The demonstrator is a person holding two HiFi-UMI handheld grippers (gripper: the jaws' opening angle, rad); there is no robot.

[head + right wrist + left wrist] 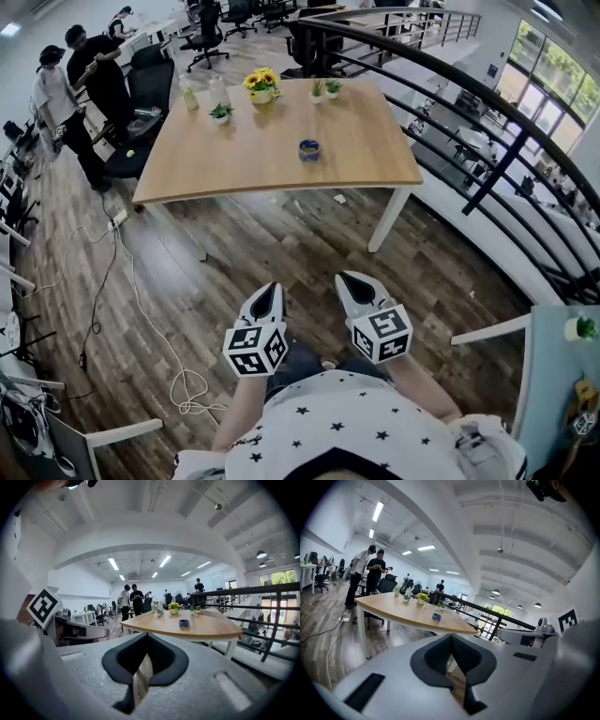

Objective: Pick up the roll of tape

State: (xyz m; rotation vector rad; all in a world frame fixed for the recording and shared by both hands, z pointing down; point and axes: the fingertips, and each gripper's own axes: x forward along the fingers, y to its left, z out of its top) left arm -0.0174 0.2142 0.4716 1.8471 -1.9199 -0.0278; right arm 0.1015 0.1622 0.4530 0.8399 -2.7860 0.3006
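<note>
Evidently the person is holding the left gripper (pixel 266 294) and right gripper (pixel 353 285) with jaws closed on nothing, well apart from the tape (pixel 309 149) lying on the surface (pixel 253 150), so stepping closer and opening jaws is coming first.

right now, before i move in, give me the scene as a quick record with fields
roll of tape: blue, lying on the table, nothing touching it
table: wooden top, white legs, across the floor ahead
left tool: jaws shut, empty, held near the body, well short of the table
right tool: jaws shut, empty, beside the left one
yellow flowers: potted, at the table's far edge
two people: standing off the table's far left corner
task state: tape not yet reached
</note>
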